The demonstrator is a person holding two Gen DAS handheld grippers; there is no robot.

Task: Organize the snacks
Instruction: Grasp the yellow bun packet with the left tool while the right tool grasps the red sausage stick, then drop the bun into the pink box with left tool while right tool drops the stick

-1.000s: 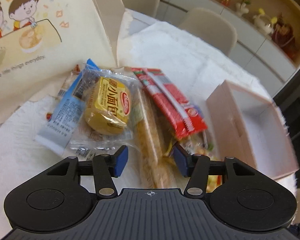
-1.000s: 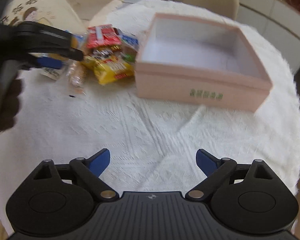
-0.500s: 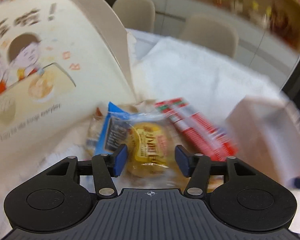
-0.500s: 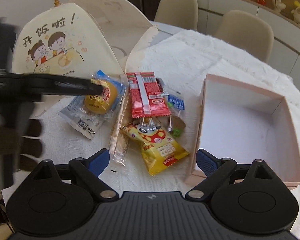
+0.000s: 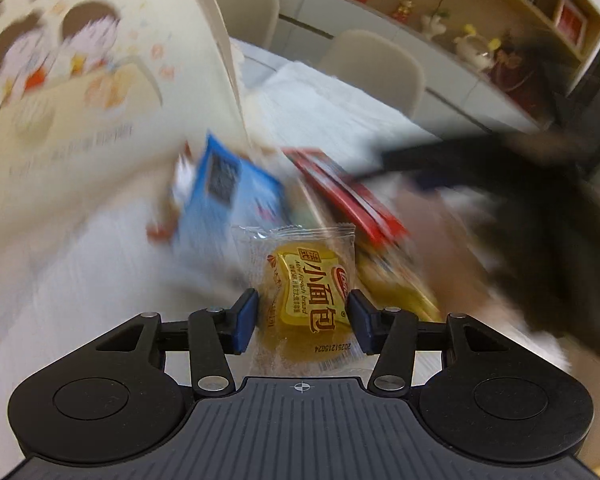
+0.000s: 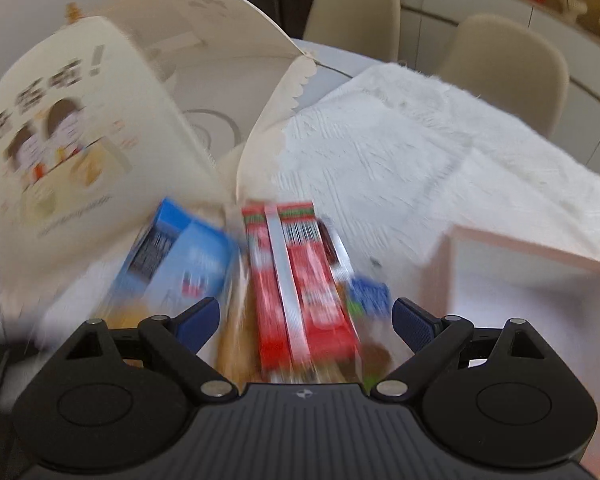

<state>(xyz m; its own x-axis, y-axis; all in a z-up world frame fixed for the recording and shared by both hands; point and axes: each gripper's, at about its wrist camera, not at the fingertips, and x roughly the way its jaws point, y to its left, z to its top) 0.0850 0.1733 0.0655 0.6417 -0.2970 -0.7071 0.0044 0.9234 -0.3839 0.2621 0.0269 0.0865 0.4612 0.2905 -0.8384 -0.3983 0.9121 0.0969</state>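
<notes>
I am working over the round table under its white textured cloth (image 6: 400, 148), snacks heaped near the table's left side, in front of the big cream paper bag with the cartoon print (image 6: 80, 136).

The open pink cardboard box (image 6: 540, 264) is sitting toward the table's right edge, just beside the heap; stiff walls, and I am reading it as the place the snacks go.

The long red foil wafer packet (image 6: 300, 280) is lying lengthwise in the middle of the heap. I am judging it light and fairly stiff, with a slippery film; best taken across its narrow width, mid-length. The blue-and-white plastic sachet (image 6: 180, 264) is lying just left of it, flat and floppy, too blurred to read.

The small yellow bread roll in its clear crinkly wrapper (image 5: 306, 296) is sitting between the left gripper (image 5: 302, 320) pads, lifted off the heap. I am taking it as very light and soft, easily squashed, so I am gripping the body across its width and gently.

The left jaws have just been closing and are now pressing on the roll's wrapper on both sides. The right gripper (image 6: 304, 320) is hanging over the red packet, jaws spread wide, holding nothing, pads clear of it.
</notes>
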